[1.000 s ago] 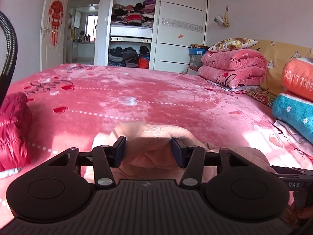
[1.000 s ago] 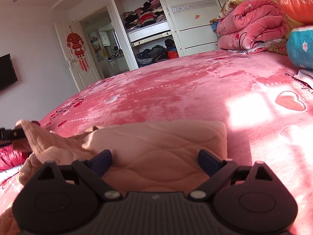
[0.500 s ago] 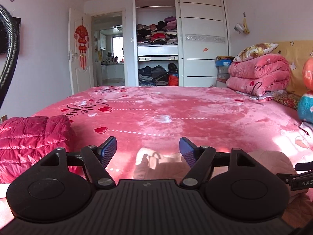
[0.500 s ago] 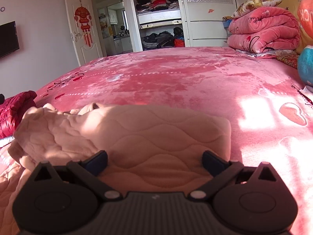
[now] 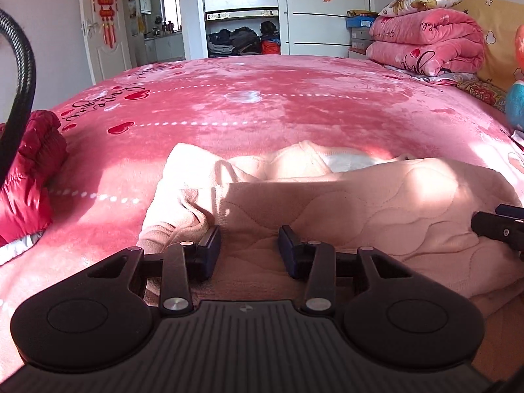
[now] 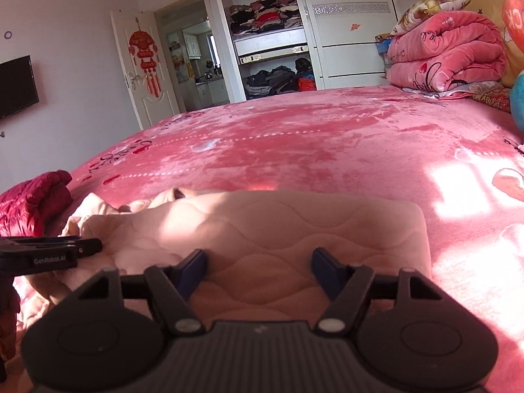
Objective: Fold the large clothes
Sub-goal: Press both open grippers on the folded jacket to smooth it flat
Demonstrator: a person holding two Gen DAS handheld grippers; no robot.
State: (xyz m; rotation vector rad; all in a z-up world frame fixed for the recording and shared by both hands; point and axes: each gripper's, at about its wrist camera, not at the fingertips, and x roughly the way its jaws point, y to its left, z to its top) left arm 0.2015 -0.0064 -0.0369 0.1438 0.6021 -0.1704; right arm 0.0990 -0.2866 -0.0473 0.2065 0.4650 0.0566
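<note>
- My left gripper [image 5: 249, 249] hangs low over the quilted peach garment [image 5: 344, 203], jaws about half apart and just closing in; cloth lies in the gap, but the pads press nothing that I can see.
- My right gripper [image 6: 258, 270] stands wider over the garment's smooth folded panel [image 6: 294, 229], its jaws also just narrowing, with fabric between them and no pinch visible.
- Whether either set of lower fingertips touches the cloth is hidden by my own gripper bodies, which fill the bottom of both views.
- The garment lies on the near part of the pink bedspread [image 5: 262, 98]; its near hem is cut off under my tools, and its left end is bunched into folds I cannot sort out.
- In the right view my left gripper enters from the left edge beside that bunched end; in the left view only the tip of the right one shows at the right edge.
- A red padded jacket [image 5: 29, 177] sits at the bed's left edge, apart from the garment and partly cut by the frame.
- Beyond the garment the bedspread runs open toward the wardrobe [image 6: 271, 42].
- Folded pink blankets [image 6: 448, 55] stack at the far right, well apart.
</note>
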